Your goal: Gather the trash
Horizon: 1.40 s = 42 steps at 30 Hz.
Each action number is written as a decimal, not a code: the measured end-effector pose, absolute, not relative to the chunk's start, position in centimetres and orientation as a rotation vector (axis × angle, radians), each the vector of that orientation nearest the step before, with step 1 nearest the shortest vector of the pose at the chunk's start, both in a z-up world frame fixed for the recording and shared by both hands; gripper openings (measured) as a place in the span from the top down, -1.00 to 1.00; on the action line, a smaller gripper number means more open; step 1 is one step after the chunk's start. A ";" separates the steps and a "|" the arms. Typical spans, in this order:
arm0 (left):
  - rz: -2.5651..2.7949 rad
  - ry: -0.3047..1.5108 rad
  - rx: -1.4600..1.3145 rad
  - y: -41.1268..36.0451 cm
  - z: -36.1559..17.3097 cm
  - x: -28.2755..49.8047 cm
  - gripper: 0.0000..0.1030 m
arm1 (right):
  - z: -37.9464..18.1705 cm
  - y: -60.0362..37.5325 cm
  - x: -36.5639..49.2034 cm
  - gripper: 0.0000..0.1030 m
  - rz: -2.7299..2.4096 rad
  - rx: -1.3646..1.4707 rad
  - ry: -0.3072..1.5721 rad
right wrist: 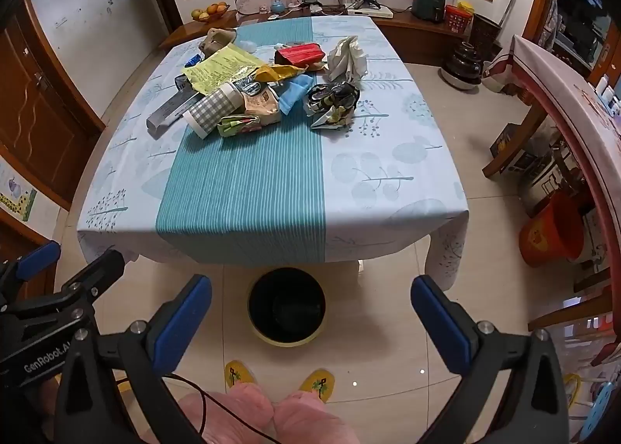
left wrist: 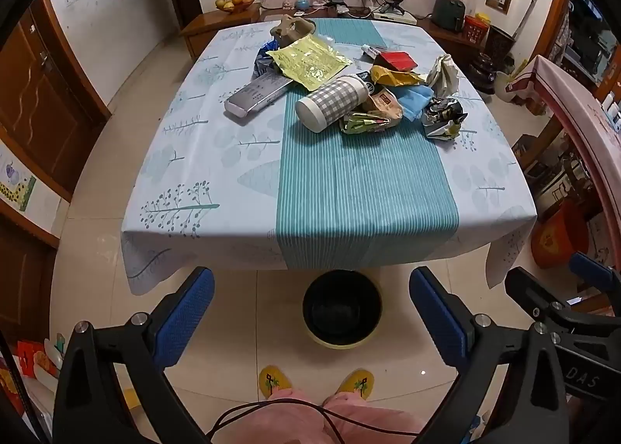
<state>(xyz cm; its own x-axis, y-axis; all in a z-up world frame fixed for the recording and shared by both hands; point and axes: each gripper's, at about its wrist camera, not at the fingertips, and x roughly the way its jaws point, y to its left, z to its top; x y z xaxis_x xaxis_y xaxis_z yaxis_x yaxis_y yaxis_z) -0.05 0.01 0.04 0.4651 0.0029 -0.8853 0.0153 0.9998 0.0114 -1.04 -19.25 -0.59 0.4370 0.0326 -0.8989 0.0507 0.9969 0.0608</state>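
Observation:
A pile of trash lies on the far half of the table: a yellow wrapper, a checked cup, a crumpled foil wrapper, a red packet, crumpled white paper. A black bin with a yellow rim stands on the floor at the table's near edge. My left gripper and right gripper are open and empty, held above the floor short of the table.
A grey flat box lies left of the pile. An orange bucket and a second table stand to the right. A sideboard runs along the far wall. The person's feet in yellow slippers stand below.

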 end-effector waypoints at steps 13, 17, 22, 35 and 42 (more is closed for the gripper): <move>-0.008 1.088 0.026 -0.5 0.0 -0.8 -0.88 | -0.5 -19.0 -1.4 -0.93 0.000 0.087 1.100; -0.005 1.087 0.027 -0.6 0.1 -0.9 -0.88 | 0.1 -19.4 -1.8 -0.78 0.023 0.091 1.087; -0.007 1.087 0.016 -0.8 0.6 -1.2 -0.87 | 0.4 -19.3 -1.9 -0.78 0.031 0.086 1.077; -0.012 1.087 0.007 -0.2 0.8 -1.5 -0.86 | 0.7 -19.0 -2.1 -0.77 0.041 0.083 1.074; -0.016 1.089 0.005 -0.2 0.8 -1.6 -0.81 | 0.7 -19.0 -2.1 -0.77 0.042 0.077 1.071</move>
<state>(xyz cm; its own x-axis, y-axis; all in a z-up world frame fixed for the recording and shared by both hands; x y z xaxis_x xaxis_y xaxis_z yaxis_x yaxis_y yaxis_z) -1.55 -0.19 0.77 0.4634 -0.0108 -0.8861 0.0156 0.9999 -0.0040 -2.10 -19.02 0.74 0.4786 0.0719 -0.8751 0.0027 0.9965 0.0834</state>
